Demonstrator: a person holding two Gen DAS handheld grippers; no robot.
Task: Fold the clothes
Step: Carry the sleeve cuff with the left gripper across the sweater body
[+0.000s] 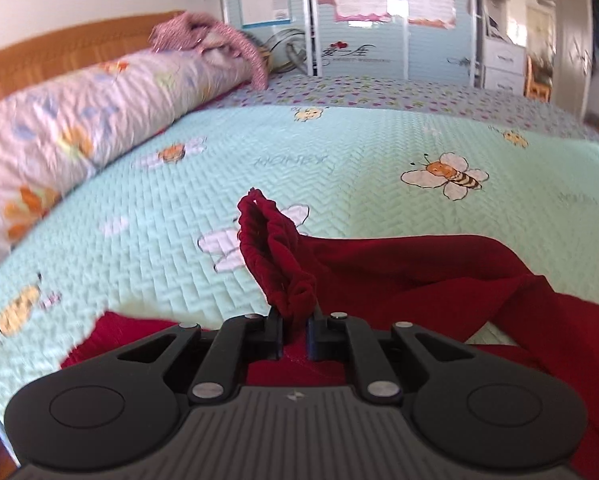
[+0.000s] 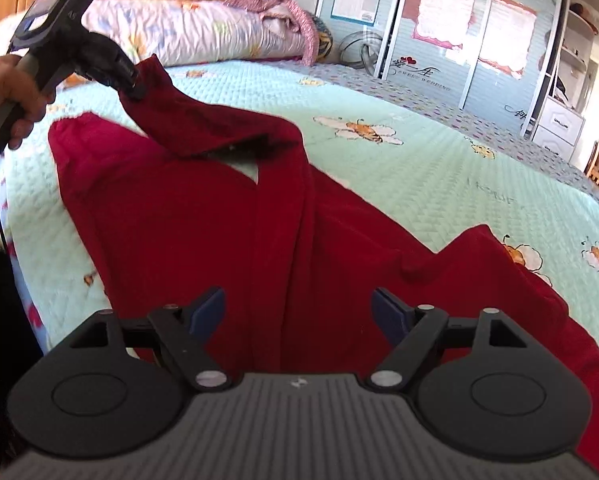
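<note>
- The red garment (image 2: 227, 208) is spread out on the bed, over the mint bee-print quilt (image 2: 439, 160).
- The left tool (image 1: 295, 334) is clamped tight on the garment's ribbed cuff (image 1: 275, 256); from the right wrist view that sleeve is pulled up off the bed, with a hand (image 2: 17, 92) on the handle.
- The right tool (image 2: 297, 314) is wide open, hovering over the middle of the garment, gripping nothing.
- A rolled floral duvet (image 1: 79, 128) sits by the headboard, with a pink cloth (image 1: 203, 36) piled on it.
</note>
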